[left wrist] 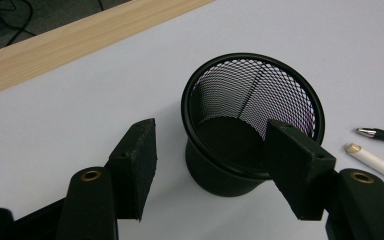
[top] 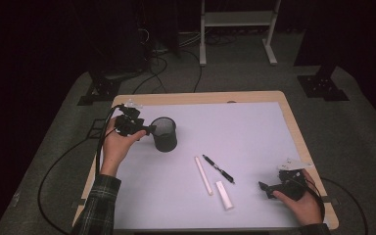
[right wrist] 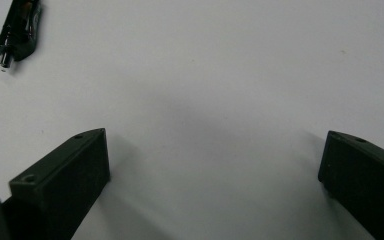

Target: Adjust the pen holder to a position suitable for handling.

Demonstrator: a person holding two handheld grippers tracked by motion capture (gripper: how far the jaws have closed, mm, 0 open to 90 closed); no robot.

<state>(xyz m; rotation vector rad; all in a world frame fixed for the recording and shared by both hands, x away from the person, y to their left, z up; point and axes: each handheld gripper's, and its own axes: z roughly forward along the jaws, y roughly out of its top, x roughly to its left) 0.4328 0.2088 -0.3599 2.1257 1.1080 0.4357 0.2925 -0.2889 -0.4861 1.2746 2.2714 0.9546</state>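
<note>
Black mesh pen cup (left wrist: 252,117), centre frame, sits between the half-open left gripper (left wrist: 210,165) (nothing clamped); one-sided contact could tip it.

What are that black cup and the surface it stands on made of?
The black cup looks like metal wire mesh with a solid, matt black rim and base; light shows through its wall. The table has a smooth, matt white top and a pale wood-grained edge, probably laminate.

Black pen (top: 219,169), white tube (top: 203,175), white cap (top: 224,195), white mat (top: 235,132), metal stand (top: 237,19)
</note>
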